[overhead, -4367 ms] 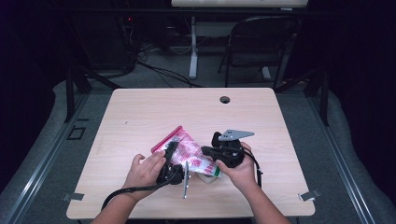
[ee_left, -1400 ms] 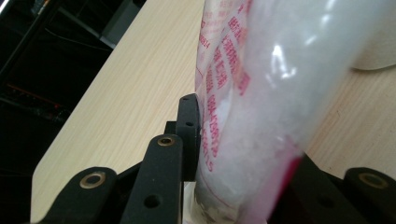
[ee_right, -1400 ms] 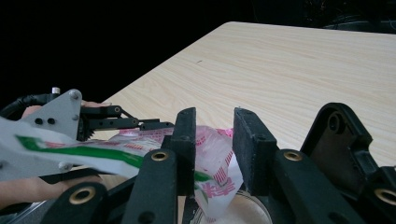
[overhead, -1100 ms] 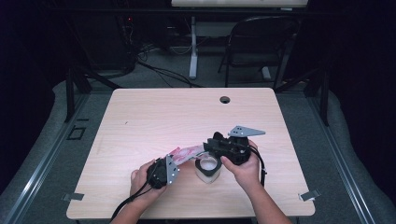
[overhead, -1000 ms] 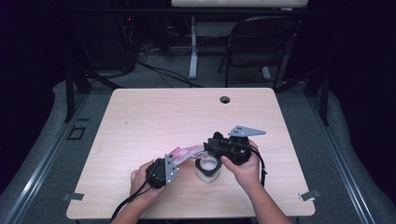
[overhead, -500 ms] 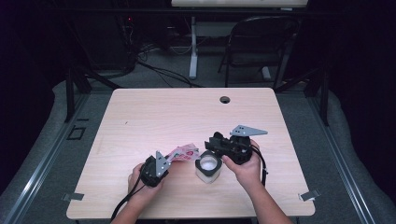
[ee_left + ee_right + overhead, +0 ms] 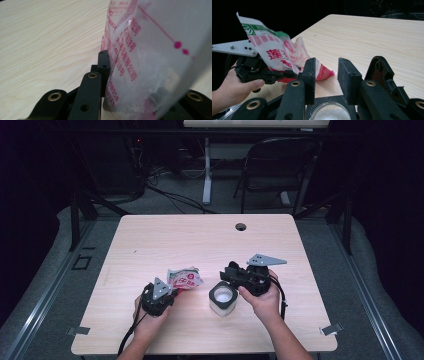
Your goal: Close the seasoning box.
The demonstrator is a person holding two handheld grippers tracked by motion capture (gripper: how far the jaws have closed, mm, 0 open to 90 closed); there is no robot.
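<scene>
A: Where's the bag?
B: The bag [image 7: 184, 279] is at the front left of the bench [image 7: 200, 240], crumpled, white with pink print. The left claw [image 7: 170, 292] has it pinched between its jaws; in the left claw view the clear printed plastic [image 7: 140, 62] stands right against one black jaw.

A: And the right claw?
B: The right claw [image 7: 231, 276] is held over a small white jar [image 7: 222, 299], just right of the bag. Its jaws are parted with nothing between them, and in the right claw view the jar's round mouth [image 7: 330, 112] sits below the gap.

A: Do the claws touch?
B: No, they're near but apart. From the right claw view the left hand [image 7: 234, 87] holds its claw with the bag [image 7: 279, 55] sticking up, its lower corner resting on the bench
</scene>
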